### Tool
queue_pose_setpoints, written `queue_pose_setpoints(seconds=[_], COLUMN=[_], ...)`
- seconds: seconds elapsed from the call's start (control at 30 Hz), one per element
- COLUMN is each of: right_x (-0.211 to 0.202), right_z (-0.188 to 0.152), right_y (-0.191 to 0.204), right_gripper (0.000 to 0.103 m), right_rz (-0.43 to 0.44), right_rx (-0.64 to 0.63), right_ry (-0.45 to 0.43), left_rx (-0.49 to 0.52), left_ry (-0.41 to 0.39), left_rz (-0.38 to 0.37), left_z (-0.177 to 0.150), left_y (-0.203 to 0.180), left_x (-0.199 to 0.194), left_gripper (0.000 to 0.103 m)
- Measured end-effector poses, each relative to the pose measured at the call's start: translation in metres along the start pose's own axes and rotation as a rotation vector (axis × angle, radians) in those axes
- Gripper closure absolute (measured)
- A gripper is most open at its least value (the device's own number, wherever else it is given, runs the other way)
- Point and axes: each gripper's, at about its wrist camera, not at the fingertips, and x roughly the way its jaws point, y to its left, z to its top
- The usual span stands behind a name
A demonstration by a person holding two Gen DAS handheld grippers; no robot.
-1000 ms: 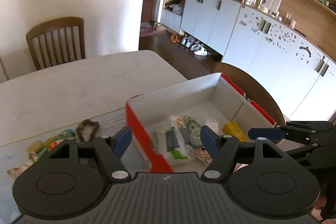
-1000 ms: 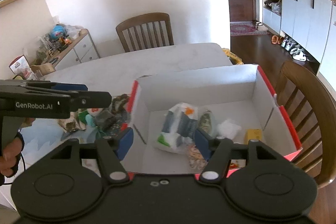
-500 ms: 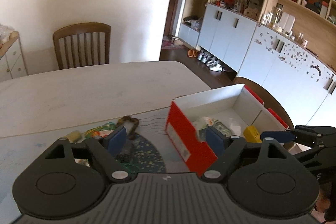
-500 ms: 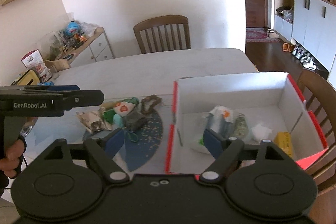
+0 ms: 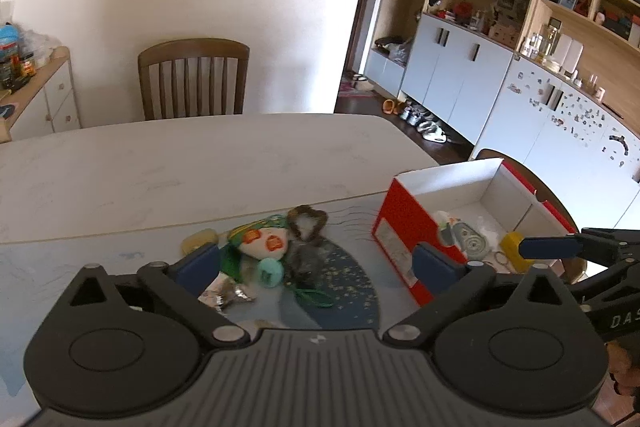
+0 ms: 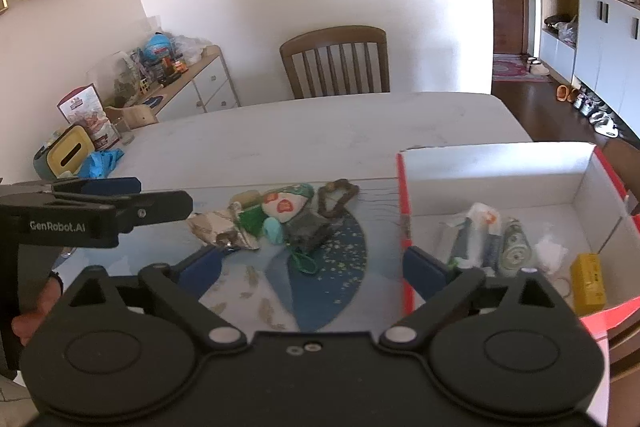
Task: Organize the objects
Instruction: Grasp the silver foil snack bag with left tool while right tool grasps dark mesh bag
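A pile of small things lies on a blue mat (image 6: 340, 267): a white pouch (image 5: 264, 245) (image 6: 286, 205), a teal round piece (image 5: 270, 271) (image 6: 273, 230), a brown ring (image 5: 306, 221) (image 6: 338, 197), a dark pouch (image 6: 308, 229) and a foil wrapper (image 6: 218, 229). To its right stands a red box (image 5: 404, 235) (image 6: 480, 171) holding packets (image 6: 472, 239) and a yellow carton (image 6: 588, 283). My left gripper (image 5: 316, 263) hovers short of the pile, jaws opening, nothing gripped. My right gripper (image 6: 312, 267) hangs near the box's left wall, jaws opening too, with nothing in them.
The pale table (image 5: 160, 163) stretches back to a wooden chair (image 5: 194, 83). A second chair (image 5: 560, 199) stands behind the box. A yellow tissue box (image 6: 68, 153) and blue plastic (image 6: 100, 163) sit at the table's left end. A person's hand (image 6: 28, 323) holds the left gripper.
Both views have swung left, from over the box to the pile on the mat. Both pairs of jaws have spread much wider.
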Motion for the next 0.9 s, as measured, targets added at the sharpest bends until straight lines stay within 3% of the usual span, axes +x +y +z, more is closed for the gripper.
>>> queue_pose_setpoints(seconds=[0.67,0.9], right_x=[0.053,0.086], right_z=[0.012,0.015], right_y=[0.035,0.034], right_gripper=[0.005,0.007], right_rz=[0.017,-0.006], right_rx=[-0.034,-0.034], right_ry=[0.058,0.100], left_rx=[-0.004,0.048], left_ry=[0.018,0.027], left_rz=[0.081,0.167], left_z=[-0.032,-0.041], left_y=[0.066,0.082], left_x=[0.017,0.045], left_gripper=[0.000,0.000])
